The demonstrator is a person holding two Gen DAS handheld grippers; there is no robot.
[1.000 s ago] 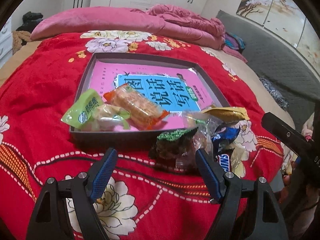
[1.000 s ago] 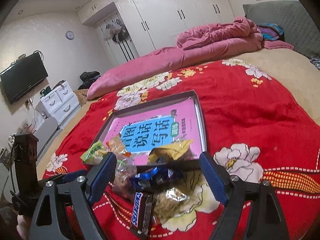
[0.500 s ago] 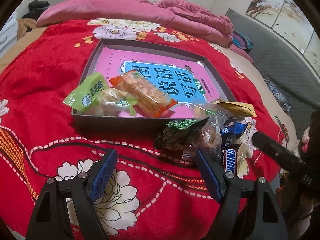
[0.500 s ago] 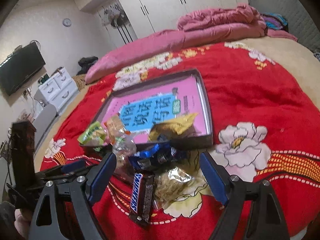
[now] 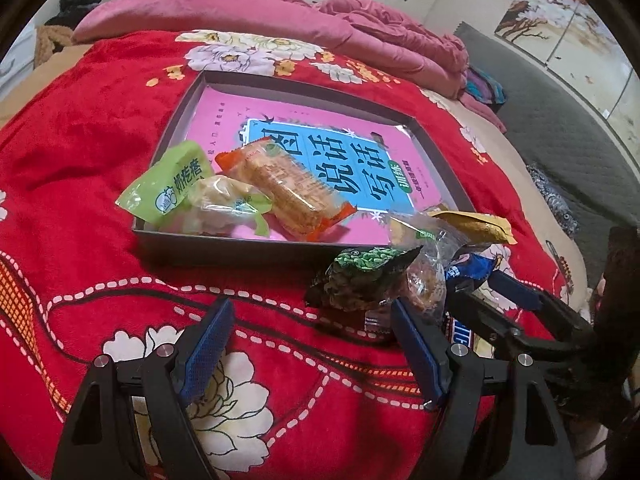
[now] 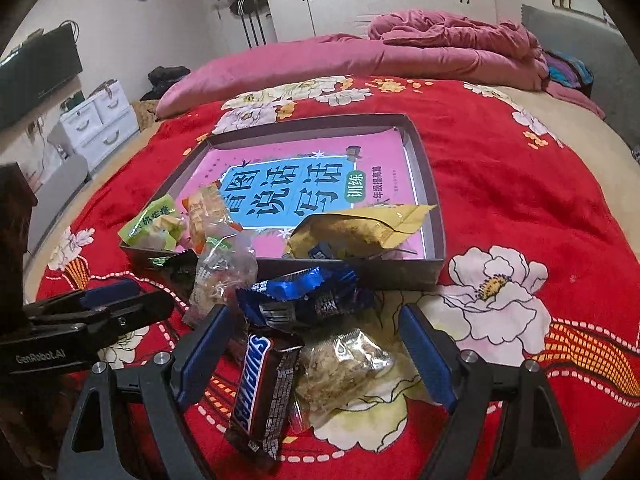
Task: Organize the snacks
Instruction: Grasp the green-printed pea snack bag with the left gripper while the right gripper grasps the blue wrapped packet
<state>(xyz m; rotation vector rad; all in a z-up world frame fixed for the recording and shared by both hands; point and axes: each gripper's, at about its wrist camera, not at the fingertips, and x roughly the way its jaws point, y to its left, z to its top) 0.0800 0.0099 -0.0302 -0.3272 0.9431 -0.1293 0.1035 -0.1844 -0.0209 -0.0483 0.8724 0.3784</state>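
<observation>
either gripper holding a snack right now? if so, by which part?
Nothing held. Left gripper is open over bare blanket; right gripper is open, with the Snickers bar between its fingers, not pinched.

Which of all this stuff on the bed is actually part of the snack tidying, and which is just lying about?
Part of the job:
- grey tray
- Snickers bar
- blue wrapped snack
- clear packet of crumbly snack
- yellow packet
- dark green packet
- orange cracker pack
- light green packet

Just lying about:
- red floral blanket
- pink duvet
- white drawers
</observation>
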